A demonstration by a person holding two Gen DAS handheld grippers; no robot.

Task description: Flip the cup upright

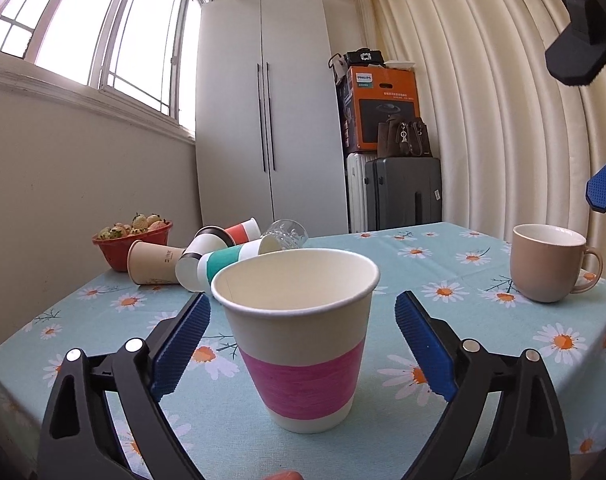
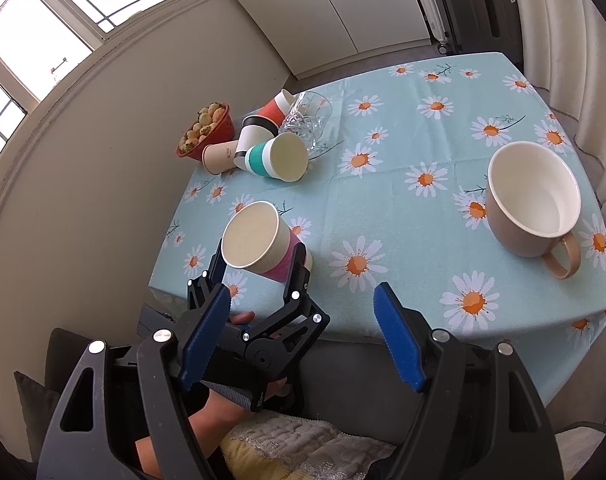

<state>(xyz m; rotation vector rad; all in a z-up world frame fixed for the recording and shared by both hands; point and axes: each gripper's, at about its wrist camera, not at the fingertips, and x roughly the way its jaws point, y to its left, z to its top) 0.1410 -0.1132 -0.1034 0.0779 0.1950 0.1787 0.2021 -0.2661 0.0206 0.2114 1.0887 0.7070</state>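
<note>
The pink-banded paper cup [image 1: 299, 340] is standing upright on the near left part of the counter [image 1: 443, 280], mouth up and empty, so the flip looks done or nearly so. The left tongs [image 1: 301, 356] are sitting wide around it, a blue pad on each side and a visible gap to the cup wall in the left wrist view; in the right wrist view it is harder to tell whether the pads are touching it. The right tongs [image 2: 303, 340] are hanging wide and empty above the near edge of the counter.

The risk from here is in the withdrawal: the cup is light and near the counter edge, so a pad that is brushing its rim or dragging sideways could be tipping it over again or nudging it off.

Far left, a red bowl [image 2: 219, 130] is holding pale strawberries. Beside it, several paper cups are lying on their sides in a heap: a brown one [image 2: 219, 156], a black-banded one [image 2: 255, 128], a red one [image 2: 277, 108] and a teal-banded one [image 2: 279, 156] with its empty mouth facing the camera. A cut glass [image 2: 309, 118] is lying tipped against them. At the right, a beige mug [image 2: 531, 204] is standing upright, empty.
</note>
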